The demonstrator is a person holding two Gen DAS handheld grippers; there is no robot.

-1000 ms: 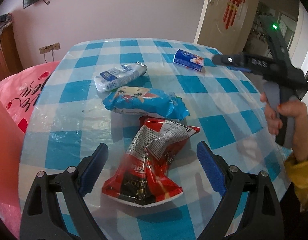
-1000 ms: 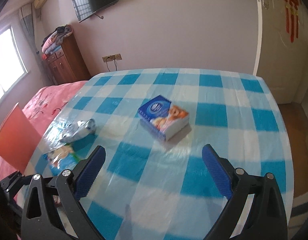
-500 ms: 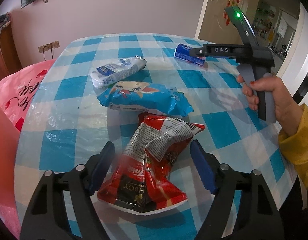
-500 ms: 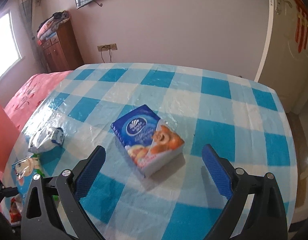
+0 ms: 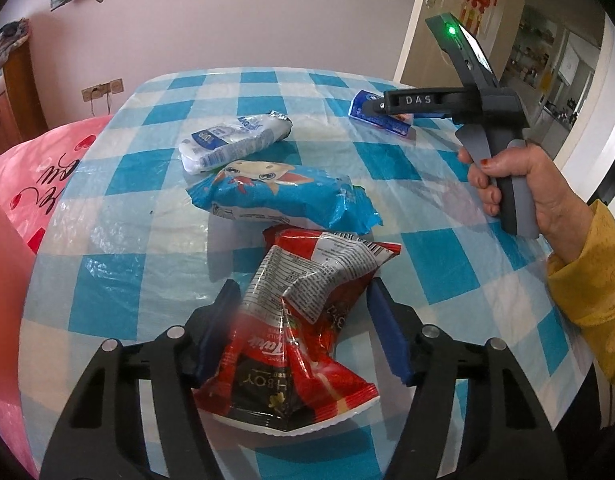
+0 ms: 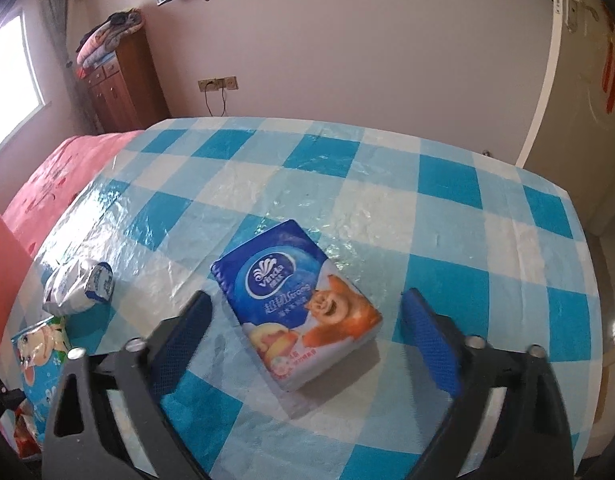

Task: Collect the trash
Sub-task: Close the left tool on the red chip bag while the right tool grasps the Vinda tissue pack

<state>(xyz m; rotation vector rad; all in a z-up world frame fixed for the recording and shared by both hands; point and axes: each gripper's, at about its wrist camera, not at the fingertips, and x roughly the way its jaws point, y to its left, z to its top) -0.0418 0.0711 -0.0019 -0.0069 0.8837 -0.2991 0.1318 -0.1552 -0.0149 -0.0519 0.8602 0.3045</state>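
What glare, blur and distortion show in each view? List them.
Left wrist: fisheye bends the table edge, black vignette corners, a reddish smear blurs the red snack bag. Right wrist: window glare sheens the plastic cover, tissue pack sharp, its shadow falling right.

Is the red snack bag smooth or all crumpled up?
Crumpled. The red snack bag is twisted and creased, its printed back folded over, lying on the table.

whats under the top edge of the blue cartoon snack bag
The red snack bag reaches the blue snack bag; only checked tablecloth shows around them. Anything beneath is covered.
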